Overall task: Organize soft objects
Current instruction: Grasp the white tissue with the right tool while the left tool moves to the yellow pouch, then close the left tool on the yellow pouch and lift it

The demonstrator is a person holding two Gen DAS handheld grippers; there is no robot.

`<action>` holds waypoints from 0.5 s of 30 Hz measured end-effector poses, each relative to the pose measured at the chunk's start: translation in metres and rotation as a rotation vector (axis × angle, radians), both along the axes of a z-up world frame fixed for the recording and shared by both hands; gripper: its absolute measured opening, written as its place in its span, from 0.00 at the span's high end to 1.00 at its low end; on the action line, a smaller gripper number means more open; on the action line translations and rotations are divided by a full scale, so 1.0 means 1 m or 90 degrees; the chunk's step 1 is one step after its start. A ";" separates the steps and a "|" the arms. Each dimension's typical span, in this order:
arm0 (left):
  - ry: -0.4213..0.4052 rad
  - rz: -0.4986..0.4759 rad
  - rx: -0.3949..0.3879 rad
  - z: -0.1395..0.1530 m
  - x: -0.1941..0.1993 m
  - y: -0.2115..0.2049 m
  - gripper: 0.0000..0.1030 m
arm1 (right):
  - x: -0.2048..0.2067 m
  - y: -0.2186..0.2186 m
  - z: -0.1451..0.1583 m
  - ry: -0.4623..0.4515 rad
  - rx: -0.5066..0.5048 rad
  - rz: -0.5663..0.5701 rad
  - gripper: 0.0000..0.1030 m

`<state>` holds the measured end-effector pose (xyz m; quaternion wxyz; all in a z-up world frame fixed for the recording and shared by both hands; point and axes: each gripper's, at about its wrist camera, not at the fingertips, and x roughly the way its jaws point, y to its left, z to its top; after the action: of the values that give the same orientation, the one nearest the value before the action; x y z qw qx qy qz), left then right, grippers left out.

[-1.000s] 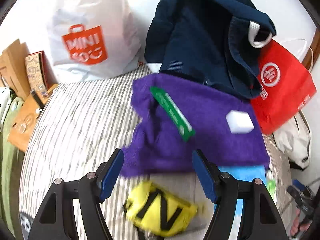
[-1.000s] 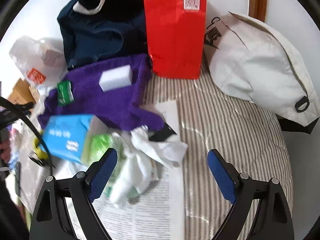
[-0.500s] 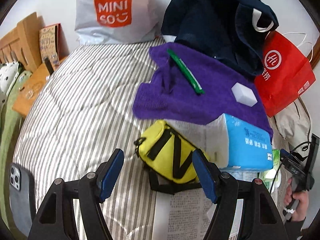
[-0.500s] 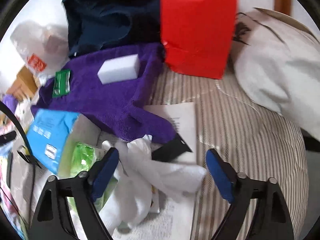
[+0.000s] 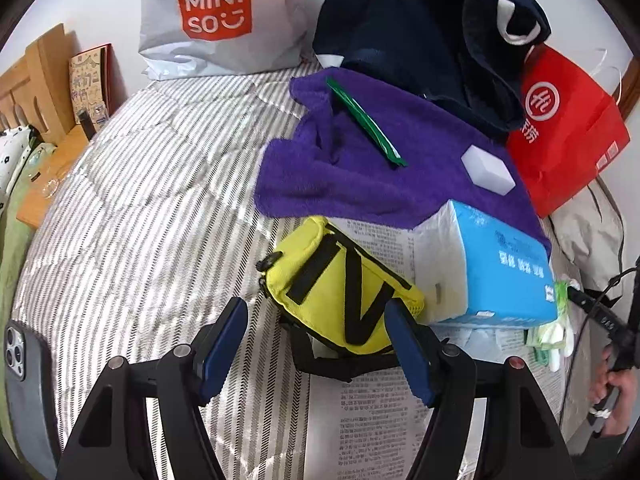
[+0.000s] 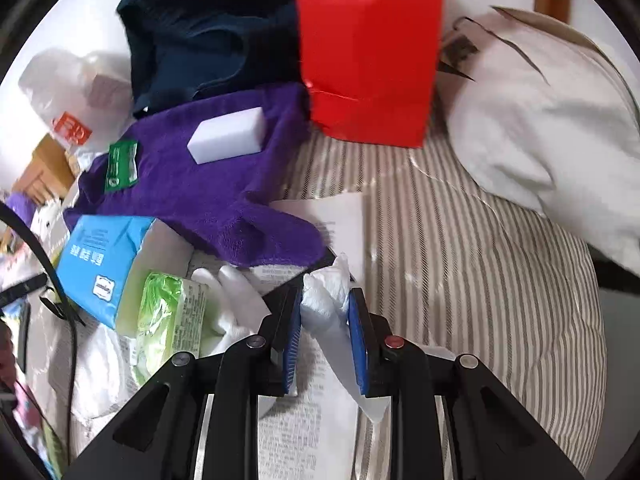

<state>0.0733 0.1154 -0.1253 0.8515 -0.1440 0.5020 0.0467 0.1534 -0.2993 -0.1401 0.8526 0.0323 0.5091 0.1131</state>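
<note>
My right claw [image 6: 324, 312] pinches a crumpled white cloth [image 6: 325, 300] over the newspaper [image 6: 296, 420], while my left claw [image 5: 316, 330] gapes wide, empty, around the yellow pouch [image 5: 340, 284].

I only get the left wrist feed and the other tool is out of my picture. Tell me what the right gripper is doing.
Observer: The right gripper is shut on a crumpled white cloth, pinched between its fingers above the newspaper.
Operator: Report what lies just left of that cloth.
Observer: A white glove lies against a green plastic-wrapped packet, next to the blue tissue pack.
Operator: Now describe the other side.
Observer: Striped bedding with nothing on it, then a cream fabric bag lying beside the red paper bag.
</note>
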 end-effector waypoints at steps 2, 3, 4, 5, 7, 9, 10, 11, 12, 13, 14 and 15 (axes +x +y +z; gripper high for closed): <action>0.003 -0.013 0.000 -0.006 0.002 -0.004 0.33 | -0.006 -0.005 0.004 0.002 0.010 -0.018 0.78; 0.003 -0.015 0.005 -0.008 0.003 -0.005 0.33 | -0.009 -0.007 0.006 0.004 0.014 -0.022 0.78; 0.012 -0.016 0.011 -0.009 0.004 -0.006 0.33 | -0.013 -0.008 0.008 0.004 0.019 -0.025 0.78; 0.009 -0.015 0.017 -0.011 0.005 -0.006 0.33 | -0.017 -0.009 0.010 0.003 0.023 -0.029 0.78; 0.013 -0.006 0.023 -0.015 0.010 -0.003 0.33 | -0.025 -0.009 0.013 0.001 0.029 -0.029 0.78; 0.012 0.002 0.022 -0.020 0.017 0.003 0.33 | -0.033 -0.010 0.015 0.002 0.032 -0.030 0.78; 0.008 0.006 0.023 -0.021 0.019 0.005 0.33 | -0.036 -0.010 0.015 0.002 0.034 -0.031 0.78; 0.003 0.009 0.030 -0.023 0.023 0.007 0.33 | -0.039 -0.009 0.015 0.004 0.035 -0.029 0.78; 0.001 0.011 0.036 -0.024 0.026 0.009 0.33 | -0.041 -0.008 0.015 0.007 0.033 -0.029 0.78; -0.004 0.012 0.045 -0.025 0.029 0.010 0.33 | -0.044 -0.007 0.014 0.009 0.030 -0.029 0.78; -0.010 0.012 0.051 -0.026 0.031 0.011 0.34 | -0.046 -0.007 0.014 0.011 0.029 -0.029 0.78; -0.015 0.013 0.060 -0.028 0.033 0.012 0.42 | -0.047 -0.006 0.013 0.015 0.029 -0.028 0.78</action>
<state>0.1066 0.1272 -0.1533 0.8625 -0.1095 0.4880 0.0770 0.1067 -0.3053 -0.1275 0.8479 0.0641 0.5156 0.1055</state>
